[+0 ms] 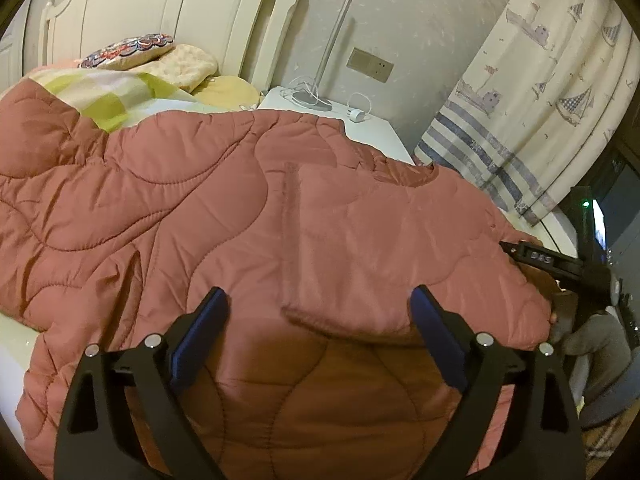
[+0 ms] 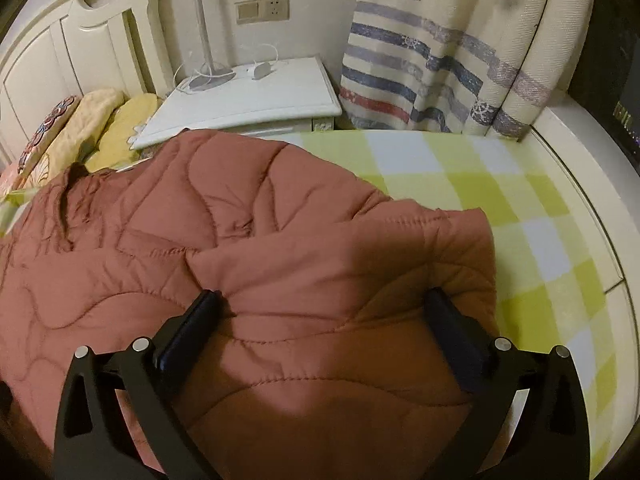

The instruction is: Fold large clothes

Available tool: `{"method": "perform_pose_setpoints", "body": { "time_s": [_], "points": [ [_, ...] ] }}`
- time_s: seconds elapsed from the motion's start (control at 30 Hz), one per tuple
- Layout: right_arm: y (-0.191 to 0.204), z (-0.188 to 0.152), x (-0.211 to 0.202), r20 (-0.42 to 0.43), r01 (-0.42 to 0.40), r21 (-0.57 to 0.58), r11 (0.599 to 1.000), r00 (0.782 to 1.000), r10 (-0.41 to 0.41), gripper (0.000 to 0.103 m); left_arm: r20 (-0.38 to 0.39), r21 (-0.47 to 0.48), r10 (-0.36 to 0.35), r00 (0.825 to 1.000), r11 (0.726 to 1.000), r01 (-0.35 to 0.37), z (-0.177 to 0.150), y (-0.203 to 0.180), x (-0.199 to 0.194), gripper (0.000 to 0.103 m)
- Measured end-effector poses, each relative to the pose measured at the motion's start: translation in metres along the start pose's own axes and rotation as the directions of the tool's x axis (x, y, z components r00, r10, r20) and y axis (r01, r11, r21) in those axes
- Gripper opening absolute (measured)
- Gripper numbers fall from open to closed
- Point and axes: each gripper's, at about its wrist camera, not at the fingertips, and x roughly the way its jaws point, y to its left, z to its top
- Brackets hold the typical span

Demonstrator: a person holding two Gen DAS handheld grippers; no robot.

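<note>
both grippers gape wide over the quilted rust jacket [image 1: 280, 208] on the checked bedspread [image 2: 520, 216]; the left gripper [image 1: 318, 300] hovers, the right gripper [image 2: 320, 300] perhaps touches fabric; the jacket's near edge is cut off.

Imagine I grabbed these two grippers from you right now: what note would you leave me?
Left gripper: open, over the near part of the quilted pink jacket, holding nothing.
Right gripper: open, its fingers either side of a bunched part at the jacket's right edge, not clamped.
The jacket lies spread across the bed, on the green checked sheet.
Done: one flap looks folded over the body.
Left: probably grip the edges, finish folding and flatten it.
</note>
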Motion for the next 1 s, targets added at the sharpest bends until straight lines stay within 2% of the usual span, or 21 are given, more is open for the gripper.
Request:
{"method": "perform_pose_setpoints", "body": {
  "time_s": [0.03, 0.1, 0.17, 0.23, 0.3, 0.37, 0.43, 0.5, 0.63, 0.7, 0.83, 0.93, 1.0],
  "points": [
    [-0.001, -0.003, -0.013, 0.029, -0.001, 0.021, 1.0, 1.0, 0.0, 0.098, 0.001, -0.005, -0.002, 1.0, 1.0, 0.002, 0.0, 0.001, 0.0, 0.092],
    [0.001, -0.02, -0.057, 0.162, -0.089, 0.036, 0.995, 0.983, 0.082, 0.098, 0.003, -0.014, -0.003, 1.0, 1.0, 0.003, 0.001, 0.001, 0.0, 0.093],
    [0.013, -0.043, -0.079, 0.209, -0.109, -0.009, 0.994, 0.972, 0.109, 0.098, 0.004, -0.019, -0.004, 1.0, 1.0, 0.004, 0.001, 0.002, 0.001, 0.094],
    [0.032, -0.058, -0.072, 0.147, -0.118, -0.102, 0.988, 0.98, 0.132, 0.098, 0.004, -0.024, -0.008, 1.0, 1.0, 0.008, 0.002, 0.003, 0.001, 0.095],
    [0.053, -0.077, -0.041, 0.063, -0.054, -0.218, 0.975, 0.996, 0.069, 0.099, 0.005, -0.035, -0.014, 1.0, 0.999, 0.014, 0.002, 0.004, 0.002, 0.095],
    [0.051, -0.074, -0.047, 0.064, -0.057, -0.196, 0.979, 0.995, 0.07, 0.098, 0.002, -0.045, -0.018, 1.0, 0.999, 0.018, 0.003, 0.007, 0.002, 0.096],
    [0.048, -0.072, -0.056, 0.03, -0.072, -0.149, 0.986, 0.997, 0.078, 0.098, -0.013, -0.057, -0.021, 1.0, 0.998, 0.02, 0.004, 0.009, 0.002, 0.096],
    [0.047, -0.078, -0.079, 0.089, -0.105, -0.129, 0.986, 0.989, 0.117, 0.098, -0.009, -0.068, 0.032, 0.999, 0.997, -0.032, 0.001, 0.012, -0.011, 0.096],
    [0.055, -0.101, -0.109, 0.143, -0.156, -0.121, 0.98, 0.975, 0.172, 0.098, -0.003, -0.017, 0.052, 0.999, 0.998, -0.052, -0.023, 0.009, -0.055, 0.096],
    [0.056, -0.114, -0.108, 0.133, -0.15, -0.112, 0.982, 0.977, 0.164, 0.098, 0.007, 0.032, 0.084, 0.996, 0.996, -0.084, -0.039, 0.009, -0.077, 0.096],
    [0.057, -0.135, -0.085, 0.044, -0.151, -0.066, 0.986, 0.987, 0.154, 0.098, 0.009, 0.09, 0.176, 0.984, 0.98, -0.176, -0.074, 0.024, -0.111, 0.098],
    [0.056, -0.138, -0.089, 0.054, -0.16, -0.054, 0.986, 0.985, 0.163, 0.098, -0.042, 0.056, 0.221, 0.974, 0.974, -0.219, -0.093, 0.044, -0.111, 0.1],
    [0.054, -0.14, -0.089, 0.056, -0.173, -0.048, 0.984, 0.983, 0.175, 0.098, -0.066, 0.023, 0.2, 0.978, 0.98, -0.199, -0.099, 0.055, -0.108, 0.1]
  ]
}}
